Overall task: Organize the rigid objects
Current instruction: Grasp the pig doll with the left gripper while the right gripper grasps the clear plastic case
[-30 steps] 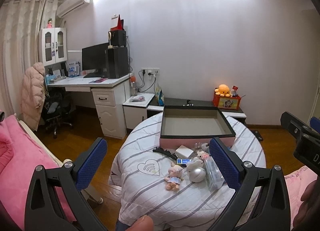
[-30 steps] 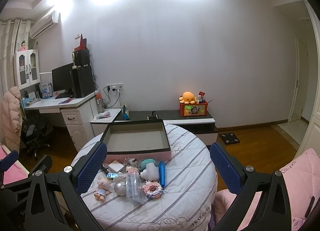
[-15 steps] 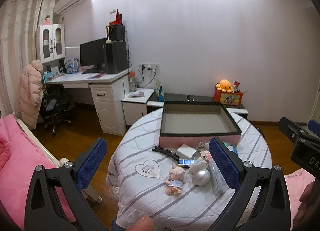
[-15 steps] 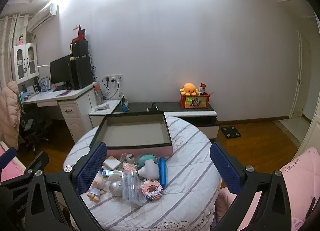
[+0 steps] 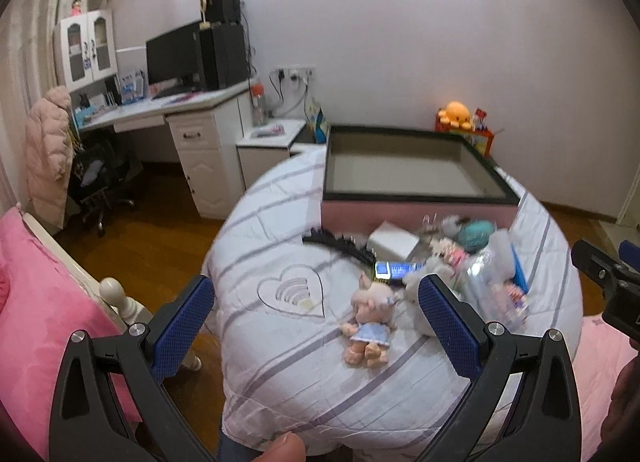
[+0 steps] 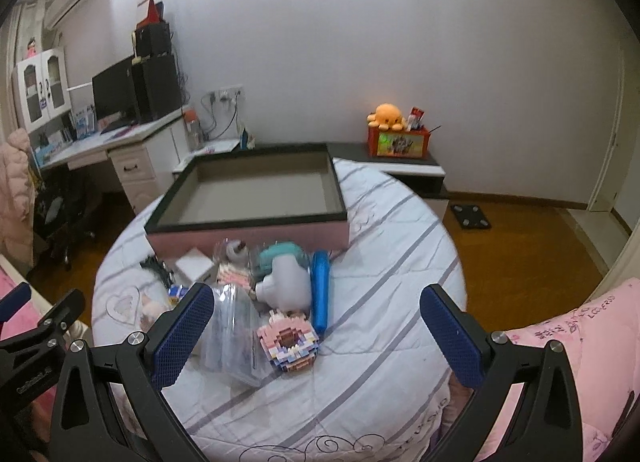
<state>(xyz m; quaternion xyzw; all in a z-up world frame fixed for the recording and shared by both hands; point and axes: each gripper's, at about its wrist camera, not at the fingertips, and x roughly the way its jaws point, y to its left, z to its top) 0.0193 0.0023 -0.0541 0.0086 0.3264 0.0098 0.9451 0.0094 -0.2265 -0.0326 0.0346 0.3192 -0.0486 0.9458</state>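
Note:
An empty pink box with a black rim (image 5: 408,204) (image 6: 248,232) stands at the far side of a round table with a striped cloth (image 5: 280,362) (image 6: 380,362). In front of it lies a pile: a pig doll (image 5: 370,320), a black comb (image 5: 336,244), a white box (image 5: 394,242) (image 6: 194,266), a small phone (image 5: 396,272), a blue case (image 6: 320,288), a white and teal toy (image 6: 284,280), a pink brick donut (image 6: 288,344), a clear bag (image 6: 236,338). My left gripper (image 5: 316,322) and right gripper (image 6: 316,334) are open, empty, above the near side.
A white desk with monitor and speakers (image 5: 192,102) stands at the left wall, an office chair (image 5: 96,178) beside it. A low cabinet with an orange plush (image 6: 392,118) is behind the table. Pink bedding (image 5: 36,302) (image 6: 580,362) flanks the table.
Both grippers have moved forward and tilted down toward the table; the pile and the box look larger and closer. Both stay open and empty.

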